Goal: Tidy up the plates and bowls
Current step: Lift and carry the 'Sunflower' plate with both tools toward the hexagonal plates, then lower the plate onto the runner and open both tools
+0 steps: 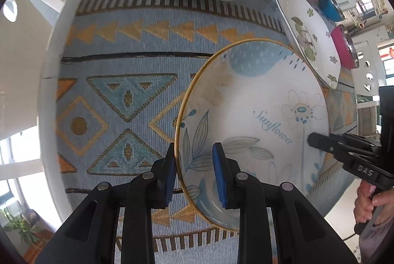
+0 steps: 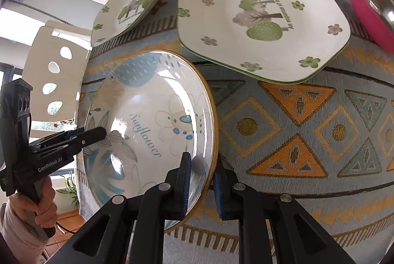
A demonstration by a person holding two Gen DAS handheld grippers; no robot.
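Patterned blue-and-orange tablecloth (image 1: pixel 128 47) covers the table. Sunflower bowl (image 1: pixel 258 101) is clamped at its rim from both sides: left gripper (image 1: pixel 194 165) at 7 o'clock, right gripper (image 2: pixel 200 178) at 4 o'clock, jaws narrowed on it. Forest plate (image 2: pixel 266 18) lies at 12 o'clock.

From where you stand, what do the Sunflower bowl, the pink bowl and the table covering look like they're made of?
Sunflower bowl: probably glazed ceramic; glossy white with window reflections, printed flowers and a tan rim.
Pink bowl: likely metal inside with a pink coating or shell outside; the interior is grey and mirror-like.
Table covering: woven fabric, matt; visible thread ribbing across the blue and orange geometric pattern.
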